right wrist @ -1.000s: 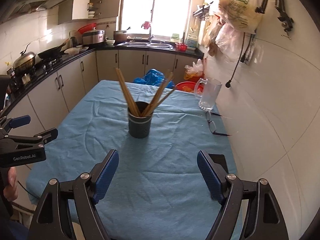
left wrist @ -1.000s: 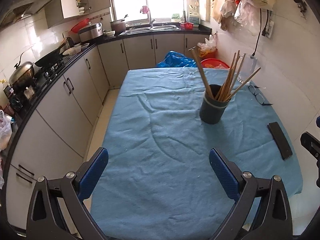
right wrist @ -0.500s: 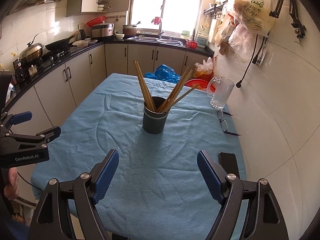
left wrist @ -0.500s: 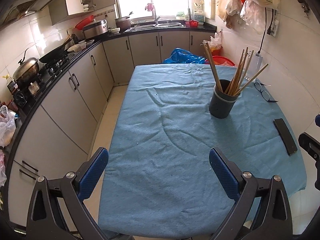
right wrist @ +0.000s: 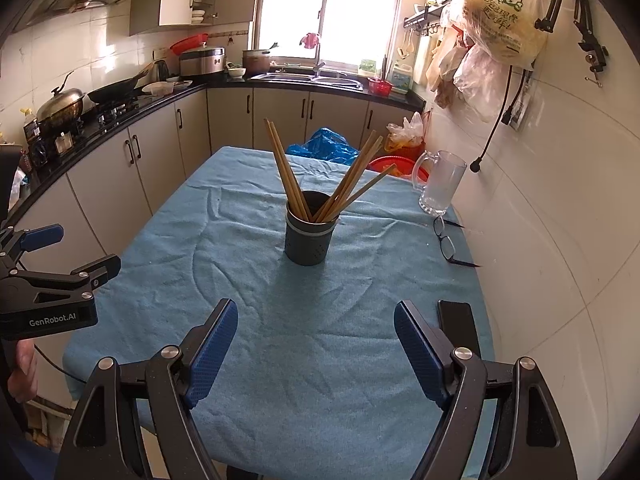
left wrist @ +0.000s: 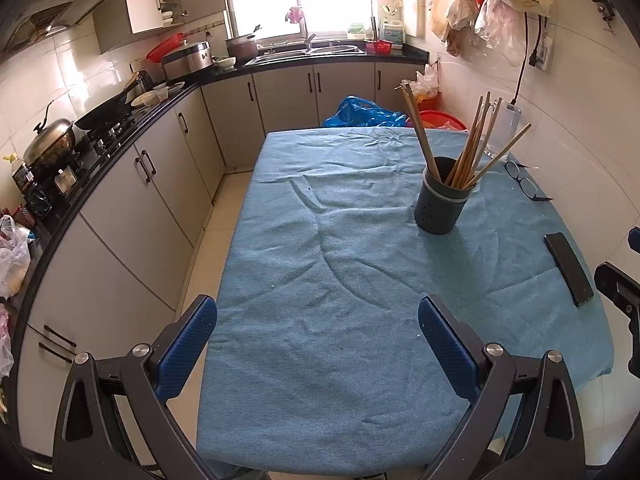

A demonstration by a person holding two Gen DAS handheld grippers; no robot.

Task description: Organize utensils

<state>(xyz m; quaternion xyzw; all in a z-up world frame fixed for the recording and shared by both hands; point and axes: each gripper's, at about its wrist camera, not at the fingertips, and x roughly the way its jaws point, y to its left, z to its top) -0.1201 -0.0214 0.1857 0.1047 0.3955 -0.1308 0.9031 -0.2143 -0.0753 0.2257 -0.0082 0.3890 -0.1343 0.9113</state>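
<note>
A dark grey utensil holder [left wrist: 440, 200] [right wrist: 309, 236] stands upright on the blue tablecloth [left wrist: 340, 280] [right wrist: 280, 300], with several wooden chopsticks [left wrist: 468, 148] [right wrist: 332, 184] fanned out in it. My left gripper [left wrist: 318, 340] is open and empty, above the near edge of the table, well short of the holder. My right gripper [right wrist: 316, 346] is open and empty, also near the front edge, with the holder straight ahead. The left gripper also shows at the left edge of the right wrist view [right wrist: 64, 256].
A black phone [left wrist: 568, 268] [right wrist: 458, 324] lies at the table's right front. Glasses [right wrist: 448, 242] and a glass mug [right wrist: 440, 184] sit at the right by the wall. Kitchen cabinets and a stove run along the left; a floor gap separates them from the table.
Both grippers have pulled back and up from the table, so the holder looks farther away. Both stay open and empty. The holder and chopsticks have not moved.
</note>
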